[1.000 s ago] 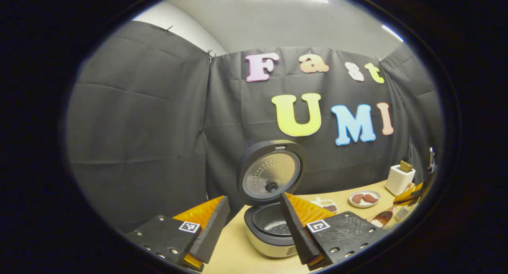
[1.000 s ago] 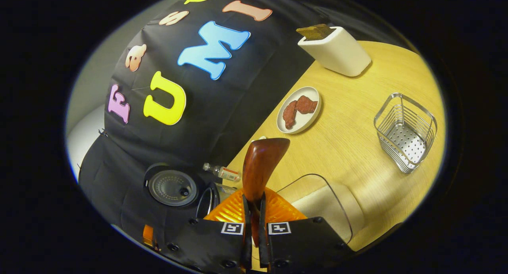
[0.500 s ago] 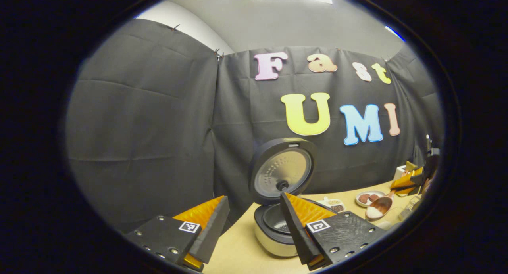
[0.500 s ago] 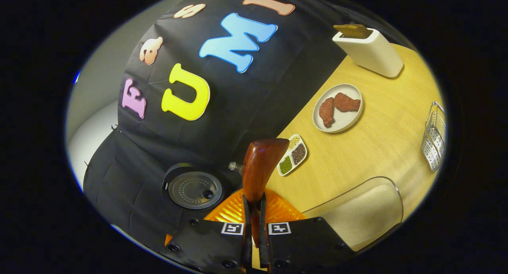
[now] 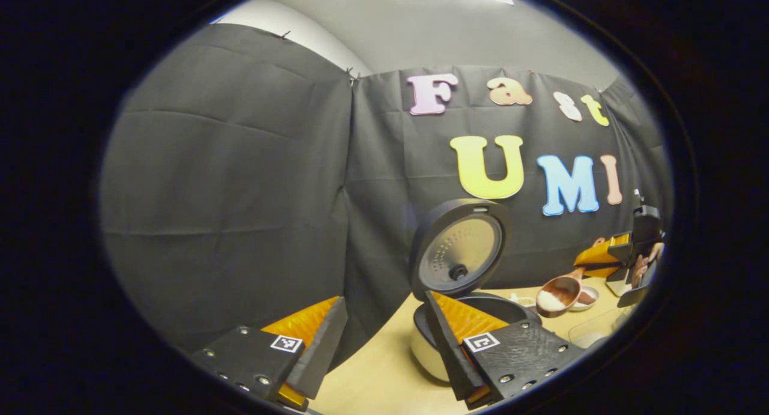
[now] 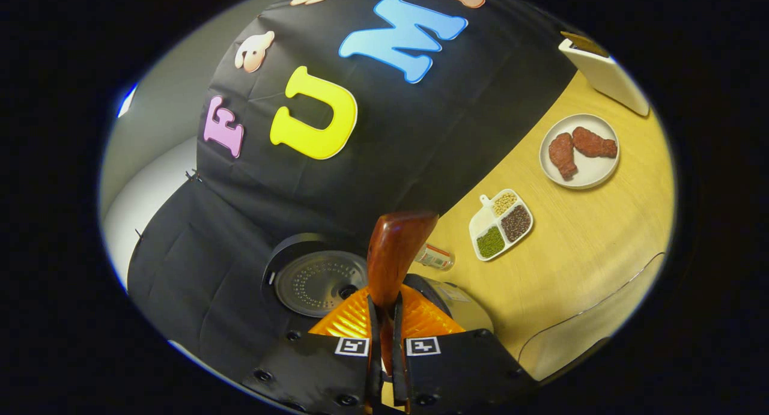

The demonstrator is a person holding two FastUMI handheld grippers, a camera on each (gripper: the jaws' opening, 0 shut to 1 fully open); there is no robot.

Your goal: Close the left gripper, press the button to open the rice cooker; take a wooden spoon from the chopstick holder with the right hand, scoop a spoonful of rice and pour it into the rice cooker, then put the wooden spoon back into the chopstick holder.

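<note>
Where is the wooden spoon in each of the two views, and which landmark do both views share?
Left gripper view: the wooden spoon is at the right, bowl loaded with rice, beside the rice cooker.
Right gripper view: the wooden spoon is at bottom centre, clamped between the fingers.
Shared landmark: the cooker's raised lid.

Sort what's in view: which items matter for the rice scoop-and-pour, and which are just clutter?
Job:
rice cooker, lid up
wooden spoon carrying rice
right gripper shut on the spoon
chopstick holder
clear rice container

Lying about:
plate of meat
divided bean dish
small bottle
</note>
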